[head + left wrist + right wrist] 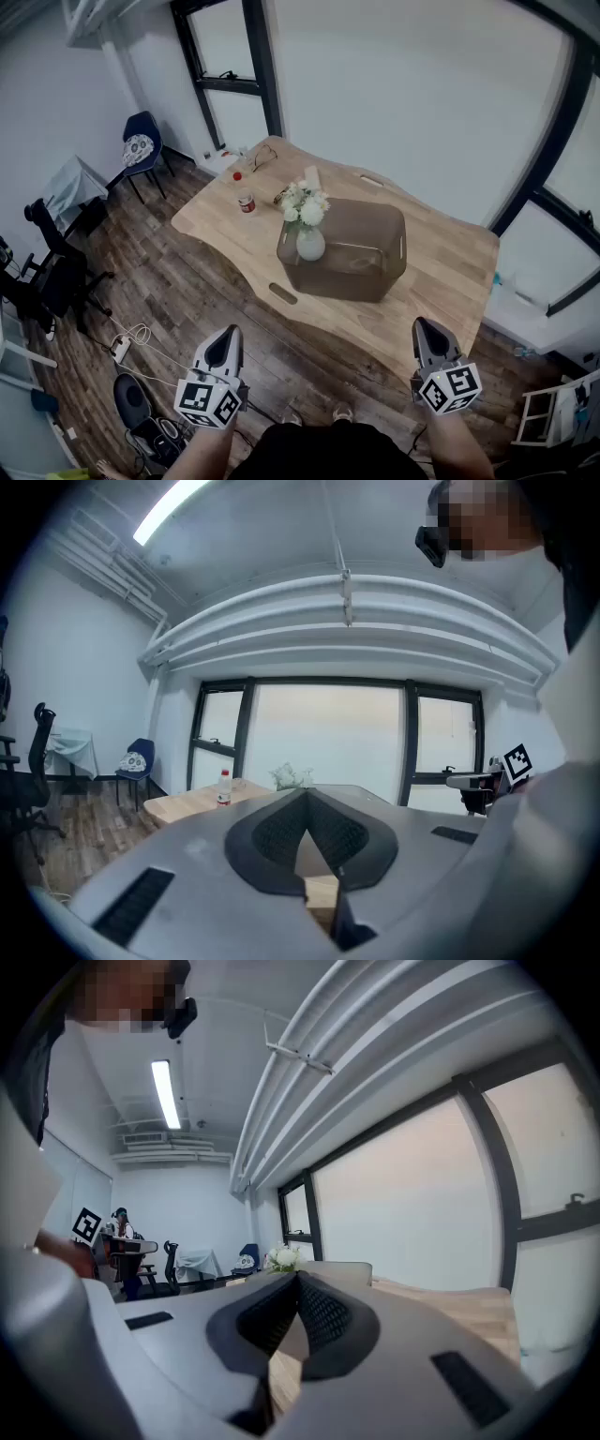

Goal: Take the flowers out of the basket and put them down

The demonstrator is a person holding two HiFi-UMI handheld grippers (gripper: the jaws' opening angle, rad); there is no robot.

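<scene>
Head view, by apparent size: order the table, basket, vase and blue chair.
1. table
2. basket
3. blue chair, which stands farther from the camera, so it looks smaller than it is
4. vase

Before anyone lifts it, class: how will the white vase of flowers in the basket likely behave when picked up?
The vase looks round-bellied and smooth, so it may slip in a pinch. The flowers spread wide above its narrow neck, so it is probably top-heavy and apt to tip. It may be ceramic, hence fragile against the basket wall.
</scene>
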